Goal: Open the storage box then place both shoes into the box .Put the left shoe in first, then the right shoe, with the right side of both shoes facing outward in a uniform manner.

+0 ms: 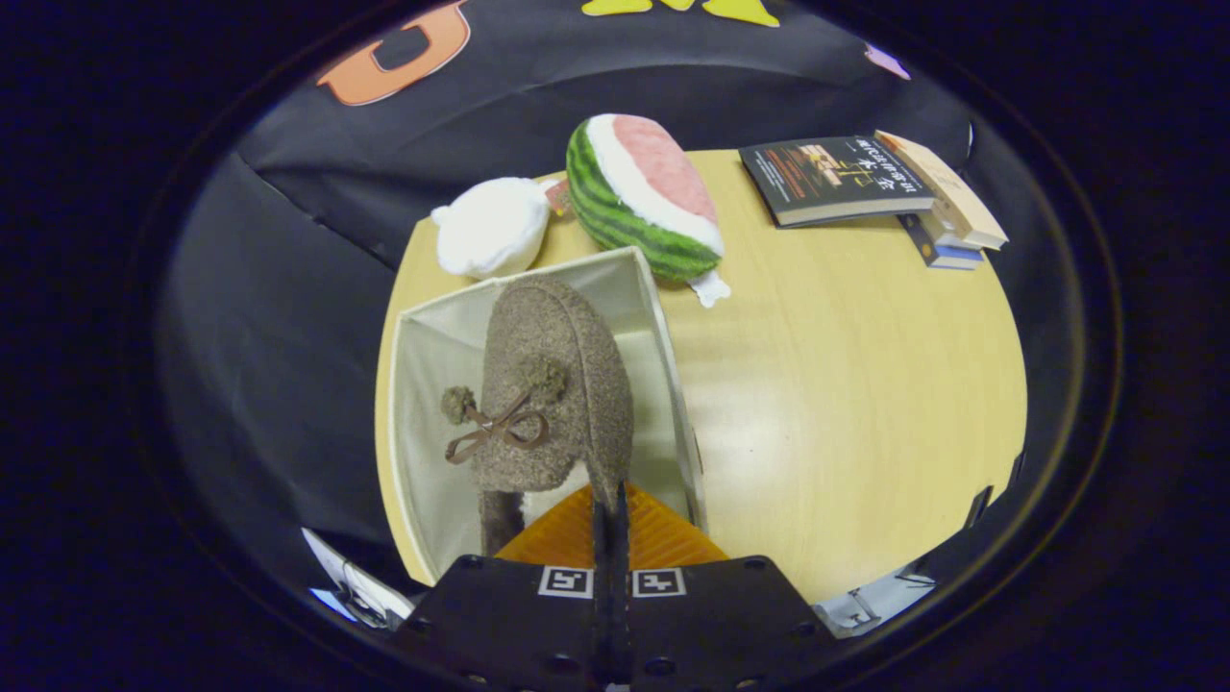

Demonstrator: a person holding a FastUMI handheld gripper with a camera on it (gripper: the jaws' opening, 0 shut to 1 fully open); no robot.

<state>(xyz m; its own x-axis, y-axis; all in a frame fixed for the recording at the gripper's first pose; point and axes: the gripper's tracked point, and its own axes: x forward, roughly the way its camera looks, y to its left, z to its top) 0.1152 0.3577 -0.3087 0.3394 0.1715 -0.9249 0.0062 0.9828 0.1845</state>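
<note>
With the jaws clamped on its heel rim, the fuzzy brown bow-trimmed slipper (pixel 548 384) hanging over the open cream fabric box (pixel 423 404) could twist and land facing wrong.

shoe (pixel 553 384): rough felt-like cloth, matt | storage box (pixel 423 404): pale woven fabric | table (pixel 846 384): smooth wood, slight sheen | watermelon toy (pixel 639 197): plush | books (pixel 846 178): glossy paper covers

My gripper (pixel 609 524) has a broad black body plate with small round screw holes along its edges. Two square black-and-white coded markers (pixel 611 581) sit side by side at twelve o'clock on the plate. A narrow dark slot runs between them, and ribbed fingers (pixel 663 538) meet ahead.
</note>
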